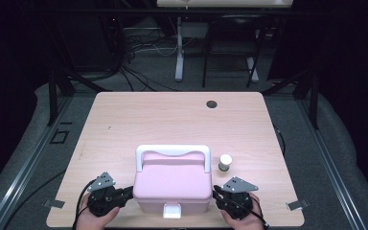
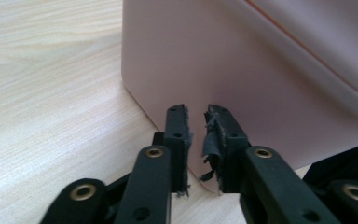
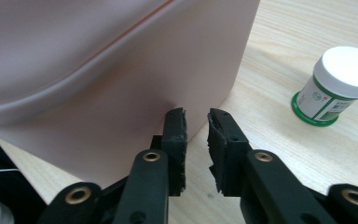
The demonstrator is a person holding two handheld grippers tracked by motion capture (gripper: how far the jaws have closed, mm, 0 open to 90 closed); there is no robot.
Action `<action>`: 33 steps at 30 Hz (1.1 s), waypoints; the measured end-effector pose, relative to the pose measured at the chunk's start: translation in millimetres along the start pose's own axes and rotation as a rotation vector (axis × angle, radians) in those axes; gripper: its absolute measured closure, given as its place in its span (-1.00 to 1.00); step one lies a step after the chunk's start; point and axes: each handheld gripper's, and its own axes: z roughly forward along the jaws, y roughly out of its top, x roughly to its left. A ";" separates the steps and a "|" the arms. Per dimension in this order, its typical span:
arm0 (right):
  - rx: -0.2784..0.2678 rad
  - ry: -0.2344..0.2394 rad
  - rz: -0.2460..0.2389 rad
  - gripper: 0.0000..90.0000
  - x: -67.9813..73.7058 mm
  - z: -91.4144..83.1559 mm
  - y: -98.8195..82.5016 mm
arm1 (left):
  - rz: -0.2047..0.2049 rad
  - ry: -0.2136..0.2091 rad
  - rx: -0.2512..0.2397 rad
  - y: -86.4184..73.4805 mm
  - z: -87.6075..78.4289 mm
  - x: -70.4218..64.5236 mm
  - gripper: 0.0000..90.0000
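Now press evenly on both sides of pink box [image 1: 172,184]: left claw [image 1: 127,193] and right claw [image 1: 216,193] slightly spread, pinching nothing; avoid nudging bottle [image 1: 225,162].

Your left gripper [image 1: 124,194] and right gripper [image 1: 217,193] are black, each topped by a grey three-cornered plate and trailing a black cable. Brass-coloured rivets dot the jaw links. The dark pads [image 2: 213,142] are frayed.

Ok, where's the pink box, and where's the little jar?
box [image 1: 172,184], high view, on its lid.
jar [image 3: 342,70], right gripper view, on its white cap.
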 end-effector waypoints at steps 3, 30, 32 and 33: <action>0.002 -0.007 -0.005 0.62 -0.6 -0.4 1.1 | -0.010 0.000 -0.004 1.7 -2.1 2.5 0.62; -0.045 0.007 0.048 0.26 -21.3 -37.0 41.5 | -0.032 -0.034 -0.012 38.8 -29.2 11.3 0.31; -0.050 0.010 0.047 0.26 -22.1 -39.0 43.9 | -0.028 -0.036 -0.015 40.7 -30.1 11.2 0.30; -0.053 0.012 0.045 0.26 -22.7 -40.4 45.7 | -0.028 -0.037 -0.017 44.2 -31.7 10.6 0.30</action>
